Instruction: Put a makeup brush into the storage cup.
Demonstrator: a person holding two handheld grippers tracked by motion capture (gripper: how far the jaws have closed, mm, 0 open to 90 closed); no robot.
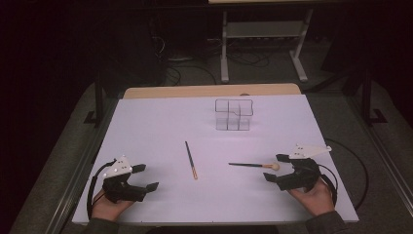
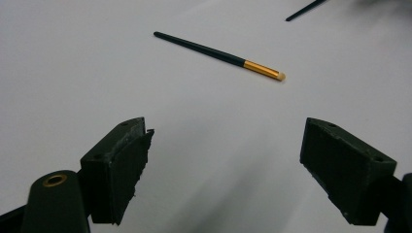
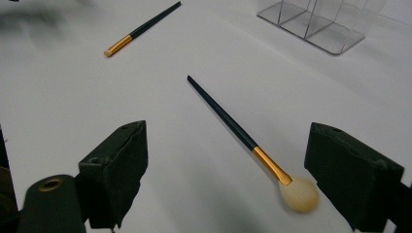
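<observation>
Two makeup brushes lie on the white table (image 1: 146, 126). A thin brush (image 1: 191, 160) (image 2: 221, 55) (image 3: 141, 28) with a dark handle and gold ferrule lies near the middle. A fluffy-tipped brush (image 1: 253, 165) (image 3: 250, 143) lies to its right, its pale head just in front of my right gripper (image 1: 275, 168) (image 3: 228, 179). That gripper is open, with the brush head near its right jaw. My left gripper (image 1: 146, 177) (image 2: 223, 170) rests open at the front left, nothing between its jaws. A clear acrylic organizer (image 1: 234, 114) (image 3: 320, 22) stands at the back.
A person's hands (image 1: 316, 197) hold both grippers at the table's front edge. Cables trail from each gripper. Beyond the table are a dark floor, wires and a white desk frame (image 1: 263, 44).
</observation>
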